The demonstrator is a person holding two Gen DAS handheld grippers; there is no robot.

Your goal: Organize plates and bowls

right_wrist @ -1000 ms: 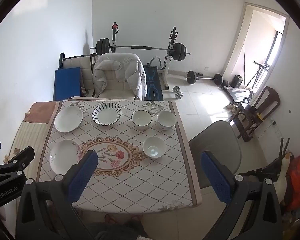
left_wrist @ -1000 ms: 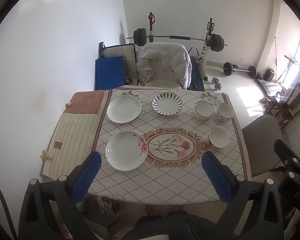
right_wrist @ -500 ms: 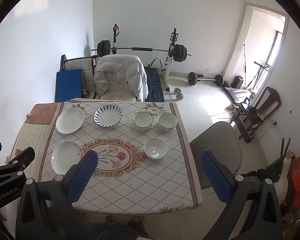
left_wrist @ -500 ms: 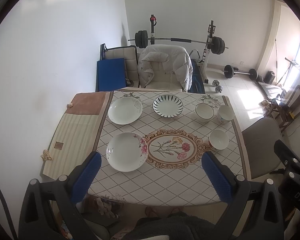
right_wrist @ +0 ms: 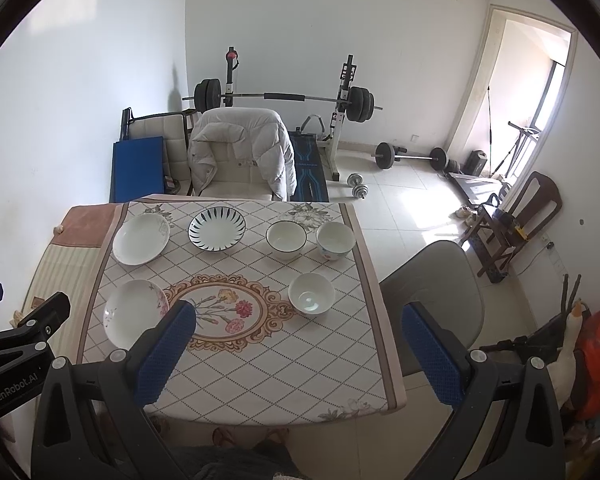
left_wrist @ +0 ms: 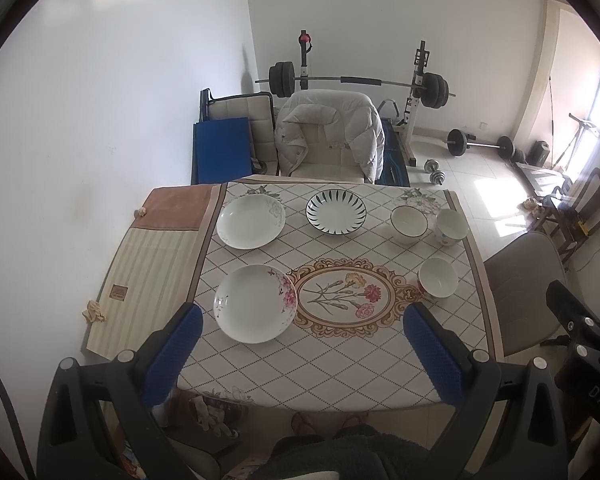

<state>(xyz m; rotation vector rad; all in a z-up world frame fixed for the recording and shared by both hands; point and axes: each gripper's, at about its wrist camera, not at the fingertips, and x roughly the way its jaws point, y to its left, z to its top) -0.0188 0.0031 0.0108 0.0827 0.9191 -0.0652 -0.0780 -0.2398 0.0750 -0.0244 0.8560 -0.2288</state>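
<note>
A table with a patterned cloth holds three plates and three bowls. A pink-flowered plate lies front left. A plain white plate lies back left, a dark-striped plate beside it. A dark-rimmed bowl and a white cup-like bowl stand back right. A white bowl stands front right. My left gripper and right gripper hover high above the near edge, both open and empty.
A chair with a white jacket stands behind the table, a grey chair to its right. A striped mat lies left of the cloth. A barbell rack stands at the back wall.
Both grippers have drawn back a little from the table. The dishes have not moved.
</note>
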